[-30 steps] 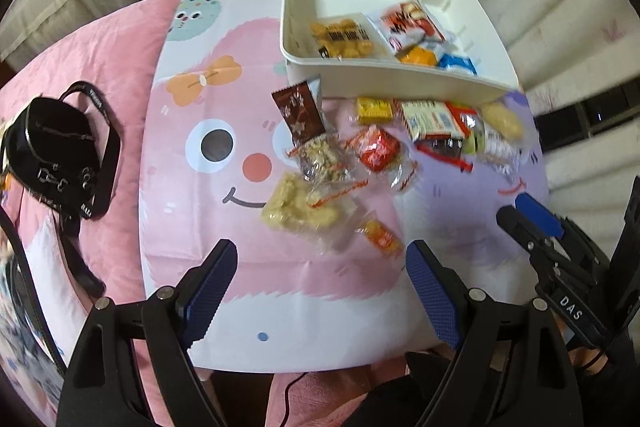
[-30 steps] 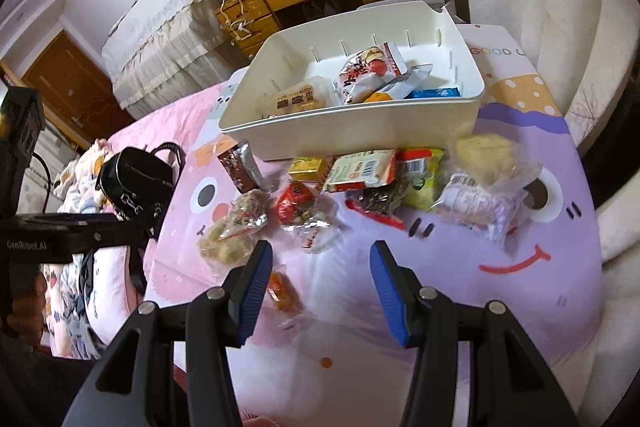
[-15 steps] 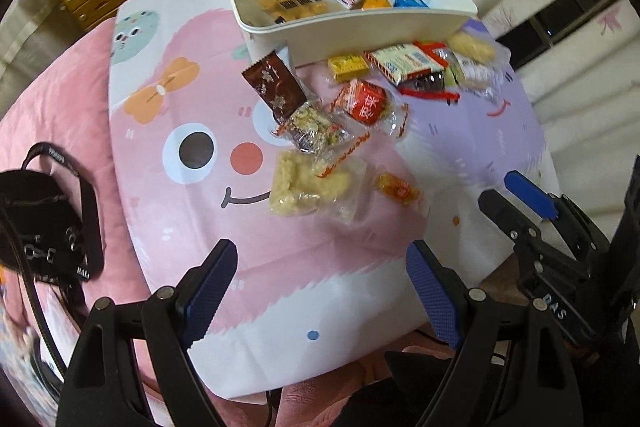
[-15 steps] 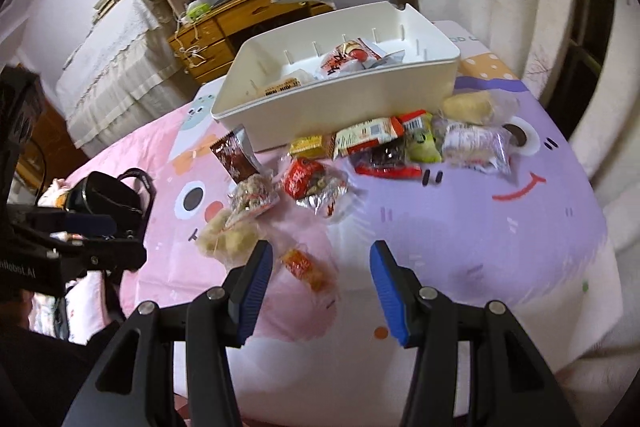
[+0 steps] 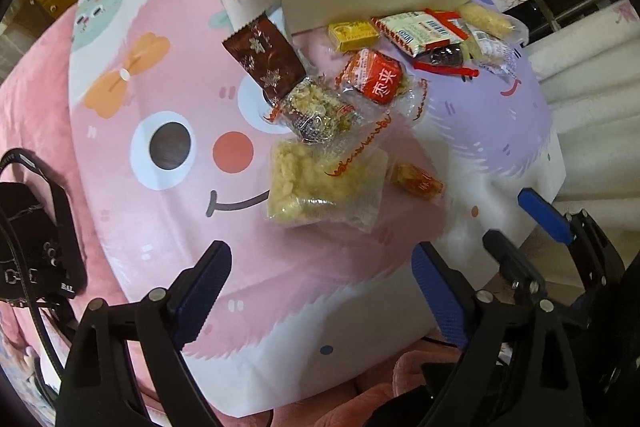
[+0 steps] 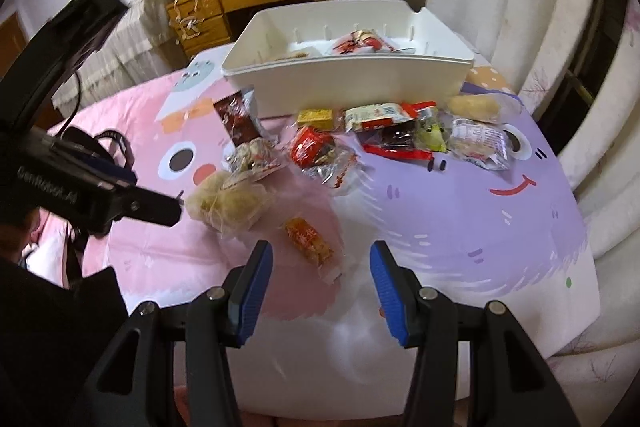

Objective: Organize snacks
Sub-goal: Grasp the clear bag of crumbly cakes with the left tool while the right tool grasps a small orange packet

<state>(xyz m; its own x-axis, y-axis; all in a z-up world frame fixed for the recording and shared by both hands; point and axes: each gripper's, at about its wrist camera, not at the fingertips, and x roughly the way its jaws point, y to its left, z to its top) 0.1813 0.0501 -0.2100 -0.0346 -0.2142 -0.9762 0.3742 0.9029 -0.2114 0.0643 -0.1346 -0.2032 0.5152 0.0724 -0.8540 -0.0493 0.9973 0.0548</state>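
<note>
The small orange snack packet [image 6: 309, 239] lies flat, long axis running diagonally.

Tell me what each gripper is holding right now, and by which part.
Nothing is held. The left gripper has its jaws opening over bare cloth, short of the pale snack bag. The right gripper stands open, the small orange packet lying just ahead, untouched.

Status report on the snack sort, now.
Left tool opening, empty; right tool open, empty. Orange snack packet just ahead of right tool. White bin part-filled. Nothing blocking.
</note>
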